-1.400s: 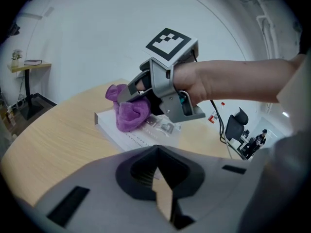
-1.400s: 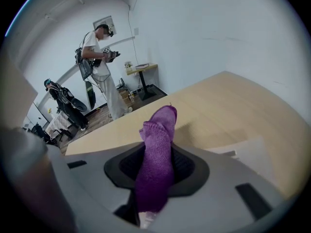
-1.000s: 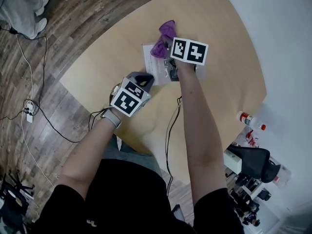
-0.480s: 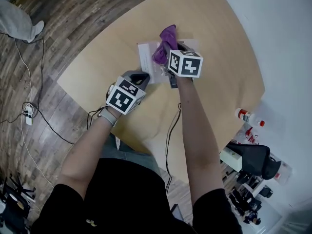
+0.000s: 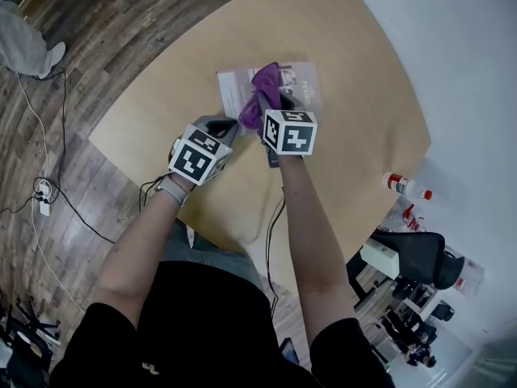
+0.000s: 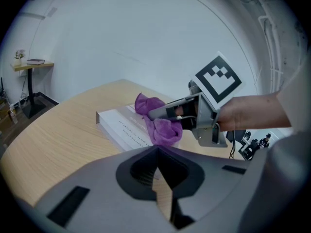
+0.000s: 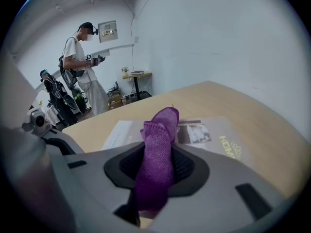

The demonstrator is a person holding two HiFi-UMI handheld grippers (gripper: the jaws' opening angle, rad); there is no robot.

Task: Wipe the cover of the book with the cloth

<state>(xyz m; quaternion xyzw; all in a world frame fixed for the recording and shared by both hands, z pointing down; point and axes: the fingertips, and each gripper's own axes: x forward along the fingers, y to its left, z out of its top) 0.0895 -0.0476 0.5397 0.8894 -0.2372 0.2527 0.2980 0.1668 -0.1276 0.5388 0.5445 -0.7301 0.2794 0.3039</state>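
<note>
Pale wooden table (image 5: 355, 71) carries the book (image 5: 300, 83) lying flat; the right gripper (image 7: 155, 171) clamps the purple cloth (image 7: 163, 125), resting on the cover, while the left gripper (image 6: 156, 154) sits closed and empty just beside the book

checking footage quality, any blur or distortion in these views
Head view: sharp, even light, edges bowed. Left gripper view: fisheye, dark corners, cool tint. Right gripper view: fisheye; the purple knitted cloth blurs near the lens, the pale printed book cover reads clearly.
</note>
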